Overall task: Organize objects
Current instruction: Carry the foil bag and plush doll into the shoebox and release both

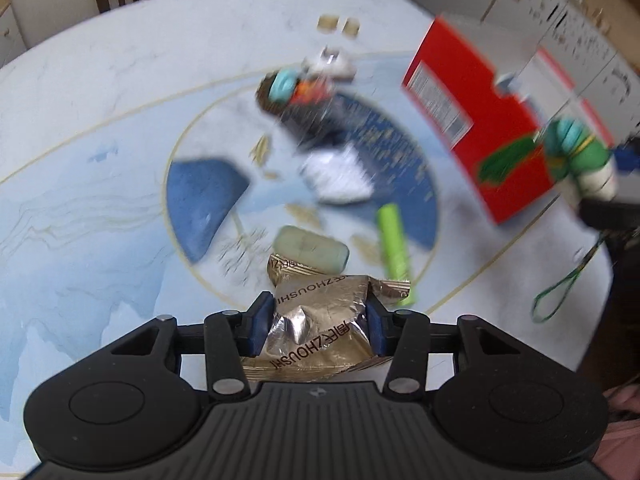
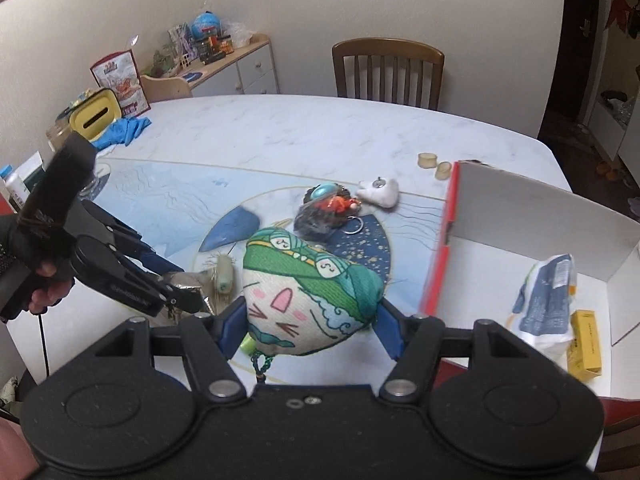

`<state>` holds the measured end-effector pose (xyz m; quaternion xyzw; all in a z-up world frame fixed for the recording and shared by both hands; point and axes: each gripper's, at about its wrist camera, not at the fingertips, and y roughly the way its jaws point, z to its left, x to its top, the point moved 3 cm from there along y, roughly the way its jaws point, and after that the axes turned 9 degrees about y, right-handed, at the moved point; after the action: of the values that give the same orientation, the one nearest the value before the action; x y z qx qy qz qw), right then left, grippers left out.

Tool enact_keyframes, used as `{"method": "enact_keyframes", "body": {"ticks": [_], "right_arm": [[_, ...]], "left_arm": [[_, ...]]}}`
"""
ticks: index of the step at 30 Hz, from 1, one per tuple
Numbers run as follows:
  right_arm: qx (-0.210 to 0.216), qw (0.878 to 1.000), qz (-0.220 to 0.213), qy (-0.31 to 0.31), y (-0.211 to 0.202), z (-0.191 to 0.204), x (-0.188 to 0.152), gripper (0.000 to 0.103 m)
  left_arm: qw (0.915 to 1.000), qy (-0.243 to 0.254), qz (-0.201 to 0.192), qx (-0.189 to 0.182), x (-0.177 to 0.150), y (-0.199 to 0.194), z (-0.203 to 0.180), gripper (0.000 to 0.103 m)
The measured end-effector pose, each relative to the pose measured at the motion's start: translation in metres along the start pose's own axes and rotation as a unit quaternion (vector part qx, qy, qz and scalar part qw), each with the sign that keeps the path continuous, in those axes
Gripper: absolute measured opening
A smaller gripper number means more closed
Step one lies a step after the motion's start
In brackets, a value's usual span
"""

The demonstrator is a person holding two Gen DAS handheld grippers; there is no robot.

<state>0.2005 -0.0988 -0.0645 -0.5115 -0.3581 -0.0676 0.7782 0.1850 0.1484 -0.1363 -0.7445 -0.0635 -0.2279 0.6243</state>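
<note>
My left gripper [image 1: 318, 308] is shut on a crinkled gold and silver foil snack packet [image 1: 316, 344], with the blue pads pressing its sides, above the near part of the blue and white table [image 1: 100, 160]. My right gripper [image 2: 312, 320] is shut on a plush charm [image 2: 304, 280] with a drawn face and green-teal hair, lifted off the table. An open red box [image 2: 444, 240] with a white inside stands to its right, holding a white-blue packet [image 2: 544, 300] and a yellow carton [image 2: 586, 344]. The right wrist view shows the left gripper [image 2: 180, 298] at the left with the foil packet [image 2: 192, 280].
On the table lie a lime green tube [image 1: 394, 248], a pale green case [image 1: 310, 248], a white packet [image 1: 340, 180], a dark pouch [image 2: 324, 212] with teal and orange items, a white plush [image 2: 380, 192] and two tan cups [image 2: 434, 164]. A chair [image 2: 388, 68] stands behind.
</note>
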Motion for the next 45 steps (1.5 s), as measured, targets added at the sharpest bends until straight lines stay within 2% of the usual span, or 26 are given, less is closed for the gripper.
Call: {"method": "enact_keyframes", "body": {"ticks": [2, 9, 16, 24, 32, 40, 45], "right_arm": [[0.003, 1.000, -0.004, 0.001, -0.005, -0.005, 0.000, 0.064], [0.001, 0.999, -0.033, -0.011, -0.033, -0.030, 0.013, 0.064], [-0.024, 0.998, -0.050, -0.015, -0.054, -0.072, 0.026, 0.064], [-0.057, 0.997, -0.061, -0.004, -0.070, -0.131, 0.040, 0.064], [-0.096, 0.993, -0.065, 0.010, -0.072, -0.188, 0.056, 0.064], [-0.117, 0.992, -0.056, 0.013, -0.046, -0.226, 0.064, 0.064], [-0.113, 0.993, -0.032, 0.009, -0.021, -0.239, 0.062, 0.065]], "left_arm": [[0.9999, 0.009, -0.006, 0.008, 0.005, -0.006, -0.007, 0.047], [0.9986, 0.007, -0.052, -0.004, 0.031, -0.026, -0.037, 0.047], [0.9941, 0.034, -0.102, -0.014, 0.079, -0.044, -0.079, 0.047], [0.9883, 0.083, -0.126, -0.022, 0.134, -0.040, -0.136, 0.047], [0.9864, 0.117, -0.115, -0.007, 0.178, -0.006, -0.184, 0.047], [0.9828, 0.154, -0.092, 0.043, 0.203, 0.042, -0.216, 0.047], [0.9843, 0.148, -0.063, 0.073, 0.214, 0.075, -0.219, 0.047]]}}
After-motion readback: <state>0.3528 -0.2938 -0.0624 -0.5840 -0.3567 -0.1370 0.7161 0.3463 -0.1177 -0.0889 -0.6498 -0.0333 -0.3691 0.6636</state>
